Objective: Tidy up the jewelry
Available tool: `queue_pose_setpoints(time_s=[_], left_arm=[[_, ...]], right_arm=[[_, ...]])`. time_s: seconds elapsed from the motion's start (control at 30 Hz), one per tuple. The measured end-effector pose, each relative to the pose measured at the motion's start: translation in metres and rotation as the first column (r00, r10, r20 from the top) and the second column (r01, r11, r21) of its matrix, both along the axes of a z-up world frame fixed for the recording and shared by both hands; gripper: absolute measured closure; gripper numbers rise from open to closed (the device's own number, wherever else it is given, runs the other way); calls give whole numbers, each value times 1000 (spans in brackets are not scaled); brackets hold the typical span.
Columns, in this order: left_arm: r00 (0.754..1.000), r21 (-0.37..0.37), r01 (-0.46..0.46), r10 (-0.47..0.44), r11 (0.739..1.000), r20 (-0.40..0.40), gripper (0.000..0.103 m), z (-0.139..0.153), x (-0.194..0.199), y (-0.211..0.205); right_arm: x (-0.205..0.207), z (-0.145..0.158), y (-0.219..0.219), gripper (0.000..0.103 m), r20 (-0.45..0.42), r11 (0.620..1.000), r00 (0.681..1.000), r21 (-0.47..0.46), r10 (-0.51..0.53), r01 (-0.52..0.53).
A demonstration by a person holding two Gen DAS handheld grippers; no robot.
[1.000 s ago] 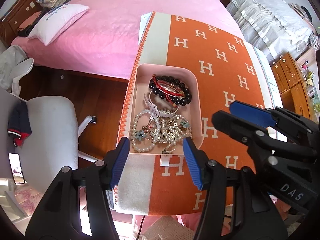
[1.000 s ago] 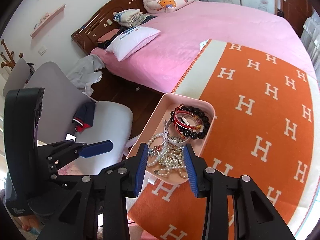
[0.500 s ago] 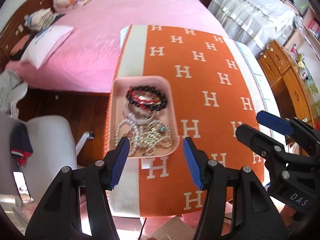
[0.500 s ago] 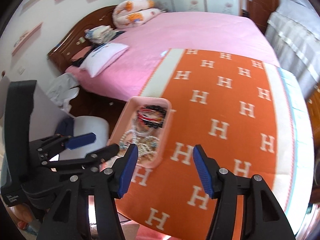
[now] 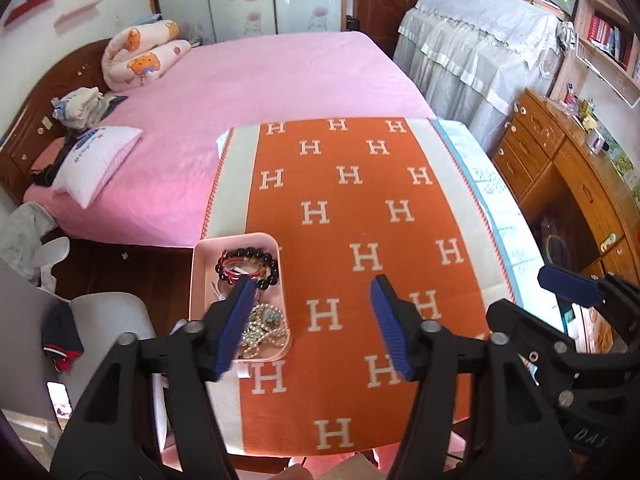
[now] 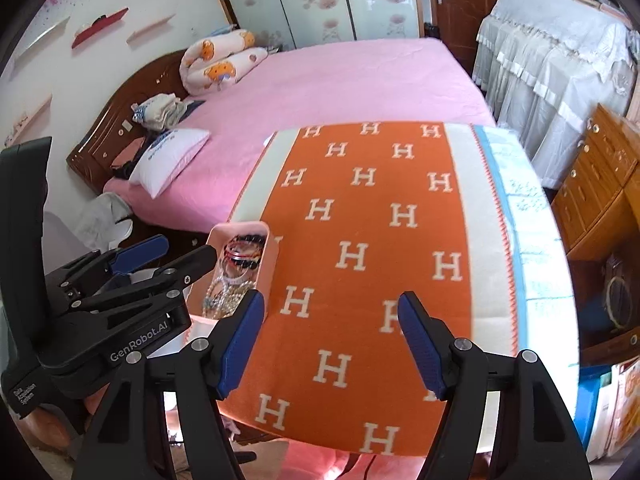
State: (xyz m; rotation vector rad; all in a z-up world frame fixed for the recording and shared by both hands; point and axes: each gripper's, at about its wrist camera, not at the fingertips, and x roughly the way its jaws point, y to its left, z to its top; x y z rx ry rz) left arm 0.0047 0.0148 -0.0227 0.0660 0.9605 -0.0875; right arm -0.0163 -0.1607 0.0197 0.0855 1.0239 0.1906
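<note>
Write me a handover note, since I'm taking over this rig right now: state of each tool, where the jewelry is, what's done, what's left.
Left tool: jaws opening, nothing between them, above the near edge of the orange blanket.
Right tool: jaws opening, empty too, over the same blanket.
Jewelry: all in the pink tray at the blanket's left edge. Dark bead bracelet with red bangles at the far end, pearl strands heaped at the near end.
Done: no loose pieces visible on the blanket.
Left: possibly untangling the pearl heap; can't tell if more is planned.
</note>
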Motion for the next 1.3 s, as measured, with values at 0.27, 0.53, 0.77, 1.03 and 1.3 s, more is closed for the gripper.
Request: queue_pose_setpoints(time_s=[0.27, 0.53, 0.77, 1.03, 1.3], left_arm=[[1000, 24, -11, 12, 1000, -22, 33, 4, -11, -31], [997, 18, -43, 44, 999, -60, 33, -7, -11, -32], [996, 14, -62, 63, 998, -66, 33, -9, -6, -30], [995, 18, -60, 61, 998, -80, 33, -13, -1, -33], [995, 18, -58, 60, 998, -82, 33, -14, -1, -34]], right_arm=[[-11, 23, -28, 29, 54, 999, 998, -13, -30, 31], [-13, 20, -34, 29, 42, 999, 999, -21, -28, 29], [-7, 17, -28, 29, 36, 999, 999, -31, -11, 12], [-4, 12, -27, 28, 23, 999, 1000, -30, -15, 16], [-3, 10, -29, 28, 20, 999, 1000, -31, -16, 16]])
